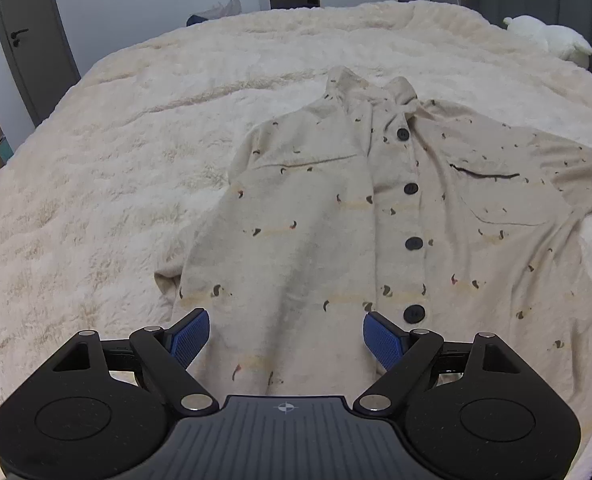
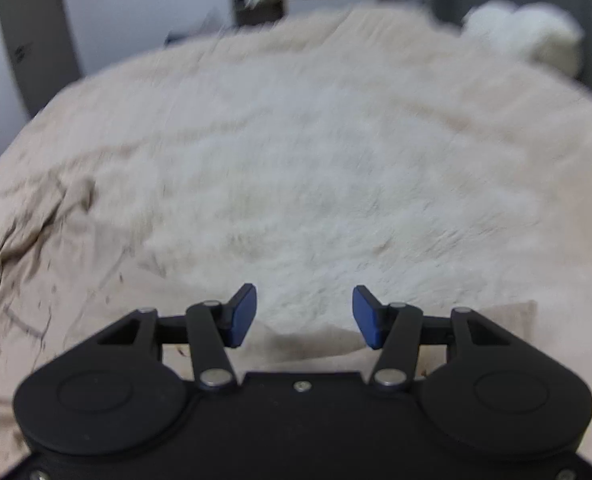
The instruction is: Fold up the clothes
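Two claws in view, both spread w/ nothing between the blue pads. Left claw [image 1: 285, 336] hangs over the lower front of the cream button-up shirt w/ small dark flecks [image 1: 376, 216], which lies front-up on the fluffy cream bed blanket [image 1: 116, 160], collar toward the far side, four dark buttons [image 1: 411, 188] in a row down the placket, chest pocket on the pic's right. Shirt's left sleeve is folded in over the body; the right side spreads out flat. Right claw [image 2: 304, 316] is above the shirt's edge, bare blanket ahead of it; shirt fabric [image 2: 36, 280] bunched at the left of that view, which is motion-blurred. White plush toy [image 1: 548, 38] sits at bed's far right corner. Grey door [image 1: 28, 40] at far left.
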{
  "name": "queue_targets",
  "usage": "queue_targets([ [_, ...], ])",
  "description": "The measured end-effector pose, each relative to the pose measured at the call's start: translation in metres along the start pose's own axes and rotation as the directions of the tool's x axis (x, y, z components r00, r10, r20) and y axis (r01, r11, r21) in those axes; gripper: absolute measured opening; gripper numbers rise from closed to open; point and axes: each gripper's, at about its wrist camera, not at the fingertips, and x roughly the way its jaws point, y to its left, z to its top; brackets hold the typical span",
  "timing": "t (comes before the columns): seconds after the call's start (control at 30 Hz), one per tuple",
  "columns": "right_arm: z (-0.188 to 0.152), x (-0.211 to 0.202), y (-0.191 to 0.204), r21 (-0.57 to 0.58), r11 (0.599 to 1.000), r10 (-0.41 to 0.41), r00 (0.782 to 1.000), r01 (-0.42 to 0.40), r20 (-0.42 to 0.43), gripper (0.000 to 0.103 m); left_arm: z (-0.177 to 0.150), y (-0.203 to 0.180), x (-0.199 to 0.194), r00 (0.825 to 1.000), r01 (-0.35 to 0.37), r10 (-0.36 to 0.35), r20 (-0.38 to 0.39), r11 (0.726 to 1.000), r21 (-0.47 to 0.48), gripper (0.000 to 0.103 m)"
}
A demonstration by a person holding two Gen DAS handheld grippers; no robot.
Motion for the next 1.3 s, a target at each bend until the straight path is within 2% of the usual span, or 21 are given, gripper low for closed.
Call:
queue_targets([
  [0.1, 0.006, 0.002, -0.025, 0.102, 0.995, 0.002, 1.0, -0.004, 0.012, 0.052, 0.001, 0.0, -0.003, 1.0, -0.003, 0.003, 0.007, 1.0, 0.008, 0.081],
  [0.2, 0.008, -0.003, -0.041, 0.181, 0.981, 0.057, 0.998, -0.063, 0.038, 0.052, 0.001, 0.005, -0.004, 1.0, -0.011, 0.011, 0.007, 1.0, -0.002, 0.081],
  [0.33, 0.006, 0.005, -0.035, 0.084, 0.993, 0.086, 0.996, -0.084, -0.012, 0.052, 0.0, 0.004, 0.0, 1.0, -0.016, 0.016, -0.004, 1.0, -0.007, 0.081],
  [0.5, -0.003, 0.033, -0.015, -0.075, 0.996, 0.038, 0.991, -0.048, -0.129, 0.052, 0.001, -0.007, 0.002, 1.0, -0.011, 0.011, -0.005, 1.0, 0.013, 0.081],
  [0.53, -0.005, 0.036, -0.014, -0.083, 0.995, 0.036, 0.99, -0.048, -0.14, 0.048, 0.001, -0.008, 0.002, 1.0, -0.009, 0.009, -0.004, 1.0, 0.014, 0.081],
  [0.6, -0.005, 0.036, -0.017, -0.07, 0.994, 0.077, 0.985, -0.089, -0.156, 0.022, 0.002, -0.009, 0.002, 1.0, -0.009, 0.009, -0.002, 1.0, 0.015, 0.081],
  [0.63, -0.005, 0.034, -0.018, -0.063, 0.991, 0.106, 0.981, -0.118, -0.16, 0.0, 0.003, -0.009, 0.002, 1.0, -0.01, 0.01, -0.001, 1.0, 0.015, 0.081],
  [0.77, 0.001, 0.021, -0.021, -0.076, 0.987, 0.133, 0.985, -0.141, -0.107, 0.0, 0.005, -0.008, 0.003, 1.0, -0.019, 0.019, 0.003, 1.0, 0.006, 0.081],
  [0.87, 0.011, 0.009, -0.023, -0.08, 0.99, 0.114, 0.993, -0.116, -0.023, 0.0, 0.006, -0.01, 0.003, 1.0, -0.018, 0.018, 0.004, 1.0, 0.008, 0.081],
  [0.93, 0.022, 0.001, -0.02, -0.078, 0.992, 0.106, 0.993, -0.101, 0.054, 0.0, 0.007, -0.013, 0.003, 1.0, -0.016, 0.016, 0.005, 1.0, 0.011, 0.081],
  [1.0, 0.031, 0.001, -0.012, -0.094, 0.993, 0.084, 0.992, -0.075, 0.095, 0.0, 0.007, -0.015, 0.003, 1.0, -0.013, 0.013, 0.005, 1.0, 0.017, 0.081],
  [1.07, 0.031, 0.012, 0.002, -0.138, 0.99, 0.02, 0.997, -0.009, 0.074, 0.0, 0.007, -0.018, 0.004, 1.0, -0.012, 0.012, 0.004, 1.0, 0.021, 0.081],
  [1.1, 0.027, 0.021, 0.009, -0.177, 0.983, -0.045, 0.998, 0.053, 0.049, 0.001, 0.007, -0.018, 0.004, 1.0, -0.01, 0.01, 0.004, 1.0, 0.02, 0.081],
  [1.13, 0.022, 0.028, 0.013, -0.213, 0.97, -0.109, 0.994, 0.113, 0.029, 0.008, 0.007, -0.019, 0.003, 1.0, -0.008, 0.008, 0.004, 1.0, 0.02, 0.081],
  [1.17, 0.017, 0.034, 0.017, -0.251, 0.953, -0.174, 0.985, 0.172, 0.012, 0.008, 0.007, -0.019, 0.003, 1.0, -0.006, 0.006, 0.005, 1.0, 0.02, 0.081],
  [1.2, 0.014, 0.032, 0.013, -0.234, 0.952, -0.197, 0.98, 0.198, 0.025, 0.008, 0.007, -0.02, 0.0, 1.0, -0.001, 0.001, 0.011, 1.0, 0.024, 0.081],
  [1.23, 0.011, 0.024, 0.006, -0.19, 0.96, -0.2, 0.978, 0.206, 0.054, 0.014, 0.006, -0.019, -0.001, 1.0, 0.0, 0.0, 0.015, 1.0, 0.027, 0.081],
  [1.27, 0.008, 0.01, -0.012, -0.078, 0.979, -0.183, 0.979, 0.19, 0.088, 0.025, 0.006, -0.019, -0.003, 1.0, 0.001, -0.001, 0.019, 1.0, 0.029, 0.081],
  [1.3, 0.003, -0.007, -0.034, 0.056, 0.985, -0.168, 0.978, 0.162, 0.125, 0.03, 0.005, -0.017, -0.005, 1.0, 0.0, -0.001, 0.024, 1.0, 0.029, 0.081],
])
